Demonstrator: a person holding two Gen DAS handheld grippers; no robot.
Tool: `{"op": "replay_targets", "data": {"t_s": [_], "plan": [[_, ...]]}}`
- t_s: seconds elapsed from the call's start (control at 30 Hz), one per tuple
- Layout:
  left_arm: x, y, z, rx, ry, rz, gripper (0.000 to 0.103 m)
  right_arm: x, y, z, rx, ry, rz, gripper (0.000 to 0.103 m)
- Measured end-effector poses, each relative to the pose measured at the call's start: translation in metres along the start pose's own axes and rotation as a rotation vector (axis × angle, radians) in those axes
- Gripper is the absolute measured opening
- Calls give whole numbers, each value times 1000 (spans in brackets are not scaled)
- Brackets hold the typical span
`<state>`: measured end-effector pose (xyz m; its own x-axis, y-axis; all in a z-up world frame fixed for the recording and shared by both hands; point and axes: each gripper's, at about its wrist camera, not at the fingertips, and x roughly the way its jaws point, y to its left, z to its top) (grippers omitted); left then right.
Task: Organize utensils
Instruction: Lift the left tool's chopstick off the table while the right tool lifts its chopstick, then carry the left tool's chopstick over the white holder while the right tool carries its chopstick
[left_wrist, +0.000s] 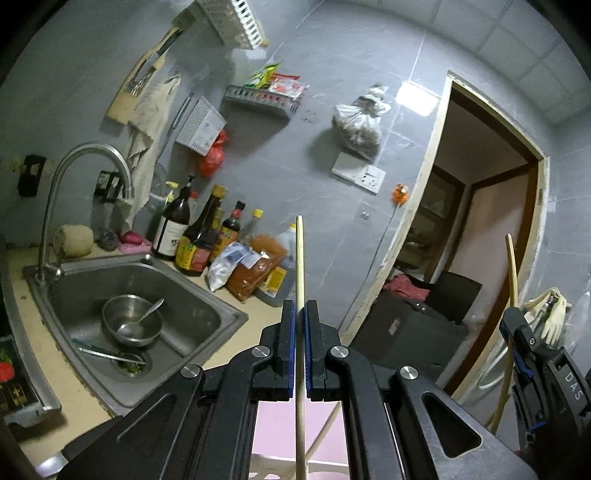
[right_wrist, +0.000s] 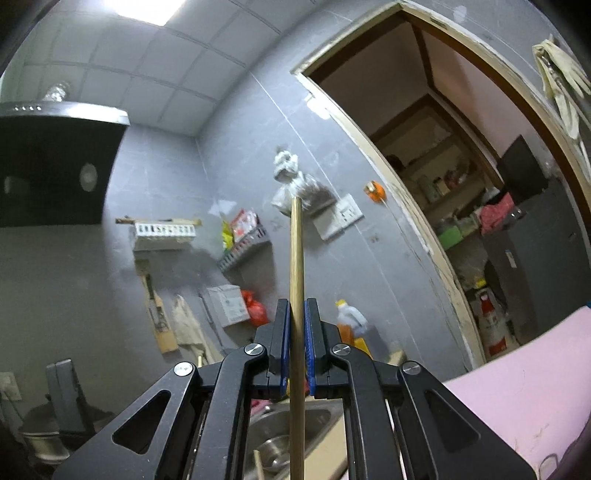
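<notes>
Chopstick pinched in each gripper

Left gripper (left_wrist: 300, 314) clamped on pale chopstick (left_wrist: 299, 266); right gripper (right_wrist: 297, 314) clamped on darker chopstick (right_wrist: 296, 258), probably for wall holder (left_wrist: 236, 20).

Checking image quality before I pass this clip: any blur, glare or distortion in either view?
Left wrist view: sharp, strong fisheye bending of the door frame, a bright light reflection on the wall tiles. Right wrist view: background smeared by motion, the ceiling light blown out, only the chopstick crisp.
</notes>
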<state>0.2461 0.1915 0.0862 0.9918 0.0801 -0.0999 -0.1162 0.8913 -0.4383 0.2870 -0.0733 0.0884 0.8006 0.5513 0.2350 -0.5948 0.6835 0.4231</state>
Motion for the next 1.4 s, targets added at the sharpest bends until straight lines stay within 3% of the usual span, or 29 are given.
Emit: {"op": "replay_targets", "data": {"t_s": [0.4,0.73,1.23,1.4], "plan": [[14,5,-21,-8,31,34,2,0,5,-13,-56,-39,-92,5],[10,2,-31,18,4,60,2,-3,1,-20,-61,-37,-146,5],[6,-8,-48,75,-7,71,2,-7,0,-18,-36,-38,-120,5],[6,-10,-51,91,-1,70,2,-4,2,-30,-69,3,-128,6]]}}
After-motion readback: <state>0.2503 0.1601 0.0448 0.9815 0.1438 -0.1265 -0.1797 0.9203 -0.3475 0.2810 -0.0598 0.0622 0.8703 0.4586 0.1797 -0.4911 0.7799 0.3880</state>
